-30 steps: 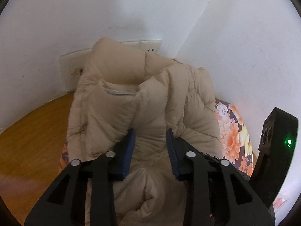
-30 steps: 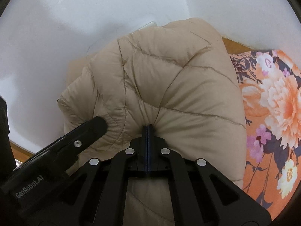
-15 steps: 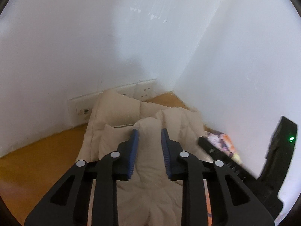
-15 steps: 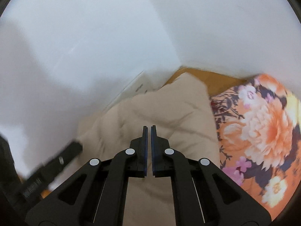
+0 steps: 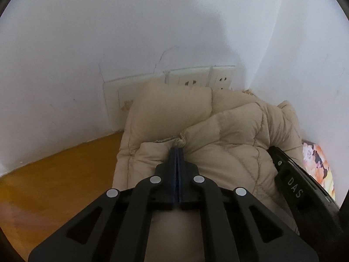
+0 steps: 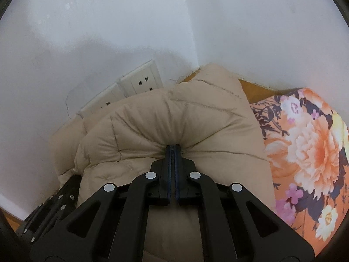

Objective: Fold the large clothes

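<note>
A beige quilted puffer jacket (image 5: 229, 135) lies bunched and folded in the corner against the white walls; it also fills the middle of the right wrist view (image 6: 174, 120). My left gripper (image 5: 177, 150) is shut on a fold of the jacket near its collar edge. My right gripper (image 6: 173, 149) is shut on a puffed fold of the jacket. The right gripper's body shows at the right of the left wrist view (image 5: 294, 185), and the left gripper's body at the lower left of the right wrist view (image 6: 59, 200).
White walls meet in a corner close behind the jacket. Wall sockets (image 5: 196, 78) sit low on the wall, also in the right wrist view (image 6: 141, 83). An orange floral cloth (image 6: 309, 152) lies to the right. A brown wooden surface (image 5: 54, 174) extends to the left.
The left gripper was open and has shut on the jacket. The right gripper let go, rose, then came back down and shut on a fold again.
</note>
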Action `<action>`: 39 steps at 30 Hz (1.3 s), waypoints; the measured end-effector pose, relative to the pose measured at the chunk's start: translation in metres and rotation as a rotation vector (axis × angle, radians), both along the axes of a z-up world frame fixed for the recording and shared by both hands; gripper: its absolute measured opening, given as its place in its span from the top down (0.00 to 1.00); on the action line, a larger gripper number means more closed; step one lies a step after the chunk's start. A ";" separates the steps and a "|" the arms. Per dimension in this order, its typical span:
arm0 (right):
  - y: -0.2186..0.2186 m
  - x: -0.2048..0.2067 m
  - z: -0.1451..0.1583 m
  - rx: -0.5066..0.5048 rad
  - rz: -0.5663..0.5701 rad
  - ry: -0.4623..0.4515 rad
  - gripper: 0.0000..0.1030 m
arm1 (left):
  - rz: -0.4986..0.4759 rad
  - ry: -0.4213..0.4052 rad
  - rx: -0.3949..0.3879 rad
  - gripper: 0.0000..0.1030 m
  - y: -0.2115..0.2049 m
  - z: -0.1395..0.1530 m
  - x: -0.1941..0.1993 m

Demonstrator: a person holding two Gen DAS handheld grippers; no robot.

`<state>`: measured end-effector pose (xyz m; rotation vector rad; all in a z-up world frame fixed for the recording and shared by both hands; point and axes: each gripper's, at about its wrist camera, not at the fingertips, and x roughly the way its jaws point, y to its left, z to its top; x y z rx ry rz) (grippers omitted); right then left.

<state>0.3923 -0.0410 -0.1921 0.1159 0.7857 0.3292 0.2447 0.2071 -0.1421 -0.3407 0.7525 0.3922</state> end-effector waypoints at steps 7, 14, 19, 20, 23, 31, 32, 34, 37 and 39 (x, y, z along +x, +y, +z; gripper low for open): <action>-0.008 0.013 -0.022 0.038 -0.010 0.002 1.00 | -0.014 -0.038 -0.122 0.95 0.014 -0.022 0.008; -0.007 0.017 -0.036 0.038 -0.012 0.020 1.00 | -0.003 -0.054 -0.117 0.95 0.014 -0.037 0.012; -0.001 0.023 -0.035 -0.006 -0.015 0.020 1.00 | -0.004 -0.040 -0.134 0.95 0.018 -0.037 0.011; 0.000 0.024 -0.034 -0.014 -0.014 0.025 1.00 | -0.006 -0.037 -0.128 0.95 0.018 -0.035 0.010; 0.007 0.025 -0.033 -0.051 0.008 0.045 0.99 | -0.019 -0.016 -0.076 0.94 0.010 -0.028 0.017; -0.055 -0.010 0.010 0.254 0.097 0.184 0.44 | -0.043 -0.247 -0.059 0.16 0.012 0.051 -0.032; -0.065 -0.018 0.012 0.259 0.117 0.182 0.44 | -0.069 -0.254 -0.085 0.16 0.013 0.055 -0.038; -0.078 -0.032 0.014 0.243 0.121 0.194 0.42 | -0.105 -0.205 -0.141 0.14 0.020 0.053 -0.042; -0.104 -0.044 0.006 0.274 0.099 0.230 0.28 | -0.136 -0.111 -0.241 0.13 0.029 0.029 -0.035; -0.120 -0.049 -0.001 0.276 0.080 0.239 0.25 | -0.134 -0.043 -0.271 0.13 0.034 0.009 -0.034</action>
